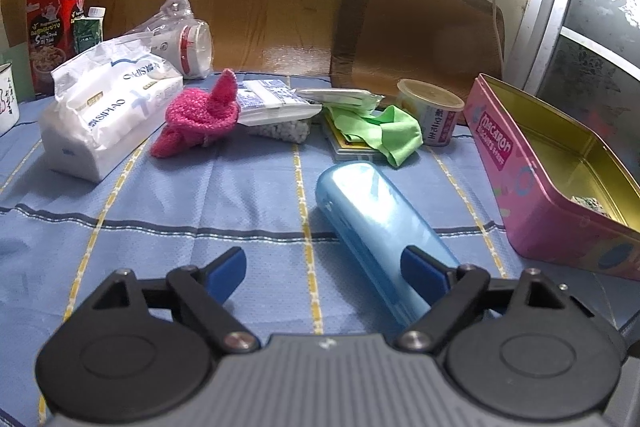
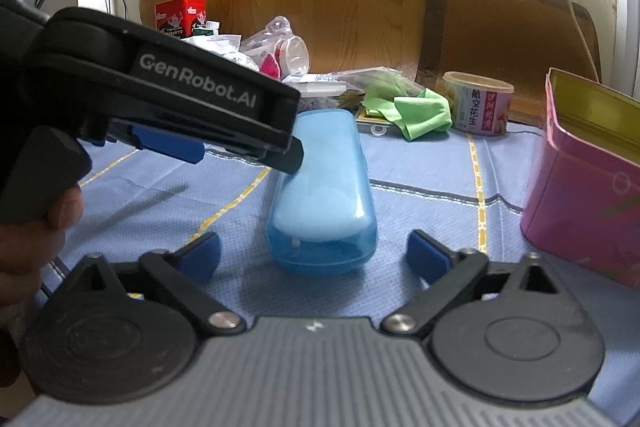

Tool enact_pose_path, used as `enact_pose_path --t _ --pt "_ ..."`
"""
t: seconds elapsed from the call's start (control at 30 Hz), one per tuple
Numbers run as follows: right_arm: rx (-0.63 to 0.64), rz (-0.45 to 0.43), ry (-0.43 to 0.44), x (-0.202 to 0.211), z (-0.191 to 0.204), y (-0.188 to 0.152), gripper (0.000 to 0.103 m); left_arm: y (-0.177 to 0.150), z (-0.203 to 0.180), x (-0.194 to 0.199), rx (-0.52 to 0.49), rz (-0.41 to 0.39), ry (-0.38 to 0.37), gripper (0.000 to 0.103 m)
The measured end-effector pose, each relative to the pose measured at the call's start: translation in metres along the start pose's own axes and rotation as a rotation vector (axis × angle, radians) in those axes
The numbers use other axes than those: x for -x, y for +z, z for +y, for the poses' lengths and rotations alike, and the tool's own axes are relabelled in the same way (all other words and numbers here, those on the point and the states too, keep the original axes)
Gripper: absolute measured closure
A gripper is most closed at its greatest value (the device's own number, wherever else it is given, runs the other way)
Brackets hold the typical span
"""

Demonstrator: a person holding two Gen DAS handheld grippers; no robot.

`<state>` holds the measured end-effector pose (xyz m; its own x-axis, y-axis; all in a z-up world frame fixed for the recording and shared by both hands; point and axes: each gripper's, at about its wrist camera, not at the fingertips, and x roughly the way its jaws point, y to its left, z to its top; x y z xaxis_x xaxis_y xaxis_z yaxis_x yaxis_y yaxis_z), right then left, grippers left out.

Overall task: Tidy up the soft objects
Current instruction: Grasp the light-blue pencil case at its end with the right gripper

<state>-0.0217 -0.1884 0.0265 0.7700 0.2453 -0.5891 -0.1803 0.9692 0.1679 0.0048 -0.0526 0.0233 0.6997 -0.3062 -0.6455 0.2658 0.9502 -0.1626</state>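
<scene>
With both grippers, left [image 1: 323, 269] and right [image 2: 314, 254], held released around the blue case [image 2: 324, 191], an approach is judged underway; the green cloth [image 2: 416, 111] beyond it must be reached next.

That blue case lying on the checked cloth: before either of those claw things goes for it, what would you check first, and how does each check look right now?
1. Right gripper open wide enough: ok, its jaws stand apart, wider than the near end of the blue case.
2. Right gripper lined up: ok, the case end sits between its fingers.
3. Left gripper open: ok, holding nothing.
4. Left gripper out of the way: not ok, it hangs over the case's far half in the right wrist view.
5. Case closed: cannot tell, no latch shows.
6. Pink tin open to receive things: ok, no lid on it.
</scene>
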Motion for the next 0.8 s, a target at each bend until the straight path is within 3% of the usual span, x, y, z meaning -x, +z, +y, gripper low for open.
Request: enact_pose_path --t 0.3,0.8 --pt "0.002 -0.042 -0.015 0.0045 0.0035 -0.0080 0.000 -0.0006 0.0021 -0.0005 0.001 0.000 0.010 0.011" --pt "0.038 -0.029 0.020 0.0060 0.0011 -0.0053 0.000 -0.0016 0.0034 -0.0009 -0.003 -0.002 0.015 0.008"
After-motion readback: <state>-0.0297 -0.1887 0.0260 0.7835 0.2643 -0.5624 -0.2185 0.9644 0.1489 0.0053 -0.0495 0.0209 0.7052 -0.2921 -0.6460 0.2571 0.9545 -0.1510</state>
